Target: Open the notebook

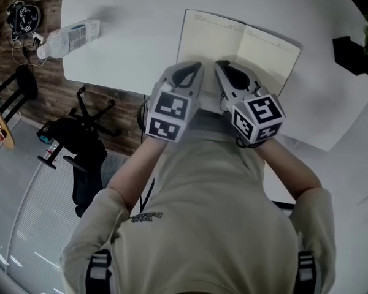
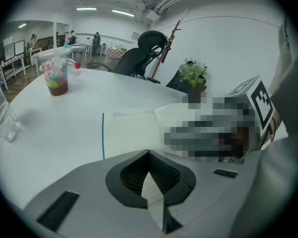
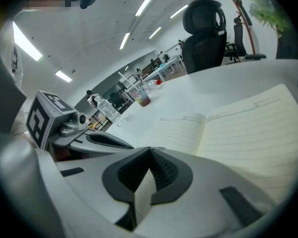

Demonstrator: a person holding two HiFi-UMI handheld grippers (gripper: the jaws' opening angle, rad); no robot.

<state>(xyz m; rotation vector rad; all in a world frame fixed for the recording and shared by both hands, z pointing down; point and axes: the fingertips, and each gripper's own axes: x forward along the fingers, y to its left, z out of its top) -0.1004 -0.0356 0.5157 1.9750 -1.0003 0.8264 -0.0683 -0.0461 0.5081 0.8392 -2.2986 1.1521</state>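
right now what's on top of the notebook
The shut left gripper and right gripper hang over the near edge of the notebook, hiding it; contact is unclear. Elsewhere its lined pages are bare.

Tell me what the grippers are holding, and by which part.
Nothing: the left gripper and right gripper are shut and empty, over the open notebook's near edge.

Head view: one notebook (image 1: 239,48) at upper centre, with two lined pages showing. Two grippers sit just below it, the left gripper (image 1: 193,72) and the right gripper (image 1: 226,72). One plastic bottle (image 1: 70,37) is at the upper left, and one black chair (image 1: 80,139) at the left. Left gripper view: one clear cup (image 2: 56,78) at the upper left, one potted plant (image 2: 192,76) right of centre, and one high-backed office chair (image 2: 141,53) at top centre.
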